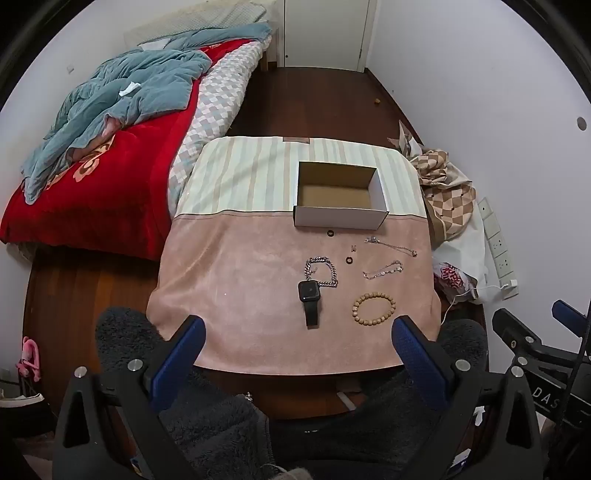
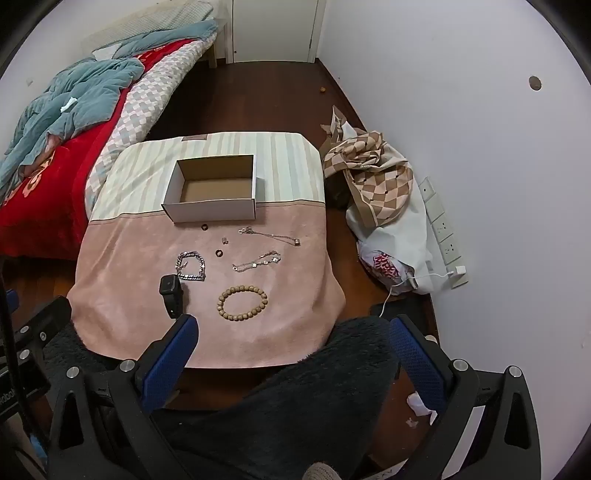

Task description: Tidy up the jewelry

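We saw the empty box [image 2: 214, 192] on the worktop [image 2: 122, 273], jewelry before it: beaded bracelet [image 2: 242, 302], watch [image 2: 171, 291].

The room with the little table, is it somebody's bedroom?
Most likely a bedroom: a bed with a red blanket and a rumpled blue quilt stands beside the cloth-covered table, and a white door closes the far end.

Bed [image 1: 110, 192] with red blanket and teal quilt [image 1: 122, 99] left of surface, checkered cloth pile [image 2: 373, 181] and power strip [image 2: 443, 236] right, white door [image 1: 325, 33] beyond.
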A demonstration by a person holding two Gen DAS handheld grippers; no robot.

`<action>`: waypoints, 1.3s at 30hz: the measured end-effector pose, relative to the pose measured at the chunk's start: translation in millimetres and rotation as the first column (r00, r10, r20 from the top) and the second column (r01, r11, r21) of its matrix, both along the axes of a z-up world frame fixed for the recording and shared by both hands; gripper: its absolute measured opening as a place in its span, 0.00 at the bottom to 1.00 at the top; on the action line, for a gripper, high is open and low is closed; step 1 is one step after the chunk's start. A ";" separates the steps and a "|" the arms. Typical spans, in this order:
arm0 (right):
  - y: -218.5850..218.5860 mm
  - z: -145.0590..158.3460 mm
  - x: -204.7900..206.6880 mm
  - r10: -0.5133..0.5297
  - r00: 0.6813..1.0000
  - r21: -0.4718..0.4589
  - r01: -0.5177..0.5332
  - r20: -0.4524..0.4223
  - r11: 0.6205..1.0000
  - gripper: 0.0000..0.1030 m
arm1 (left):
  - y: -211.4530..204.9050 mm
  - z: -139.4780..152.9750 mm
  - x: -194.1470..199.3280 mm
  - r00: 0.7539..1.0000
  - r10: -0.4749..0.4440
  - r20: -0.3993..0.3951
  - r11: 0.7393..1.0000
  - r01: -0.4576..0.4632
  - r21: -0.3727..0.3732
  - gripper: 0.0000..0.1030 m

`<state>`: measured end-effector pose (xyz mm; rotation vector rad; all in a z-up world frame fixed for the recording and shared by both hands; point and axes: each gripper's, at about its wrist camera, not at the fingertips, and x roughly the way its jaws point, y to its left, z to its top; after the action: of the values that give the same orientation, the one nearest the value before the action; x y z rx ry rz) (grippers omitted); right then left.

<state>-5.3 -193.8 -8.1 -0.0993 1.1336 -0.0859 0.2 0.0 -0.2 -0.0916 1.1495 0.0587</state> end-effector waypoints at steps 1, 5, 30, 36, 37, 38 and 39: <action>0.2 0.2 -0.2 -0.001 1.000 -0.005 0.001 0.004 1.000 1.00 | 0.0 0.0 0.0 1.000 -0.001 0.002 1.000 0.001 -0.001 1.00; 0.8 0.8 -0.6 -0.001 1.000 -0.009 0.001 0.003 1.000 1.00 | 0.4 0.7 1.1 1.000 0.000 0.004 1.000 0.000 0.000 1.00; 1.5 8.3 1.0 0.006 1.000 -0.016 -0.005 0.015 1.000 1.00 | 0.0 -3.5 -0.4 1.000 -0.002 0.004 1.000 0.002 0.005 1.00; 1.4 9.3 0.5 0.006 1.000 -0.017 -0.005 0.018 1.000 1.00 | -3.6 0.6 1.2 1.000 -0.009 0.006 1.000 0.009 0.006 1.00; 1.2 9.2 0.3 0.006 1.000 -0.016 -0.005 0.018 1.000 1.00 | -3.8 0.8 1.3 1.000 -0.010 0.007 1.000 0.010 0.006 1.00; 1.0 9.8 0.7 0.005 1.000 -0.016 -0.005 0.019 1.000 1.00 | -3.5 1.0 1.3 1.000 -0.010 0.007 1.000 0.010 0.005 1.00; 0.8 10.2 0.9 0.006 1.000 -0.016 -0.005 0.019 1.000 1.00 | -3.7 1.2 1.1 1.000 -0.010 0.007 1.000 0.010 0.005 1.00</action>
<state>-4.3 -193.0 2.1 -0.1159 1.1134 -0.0910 1.2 -3.7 1.0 -0.0821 1.1428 0.0526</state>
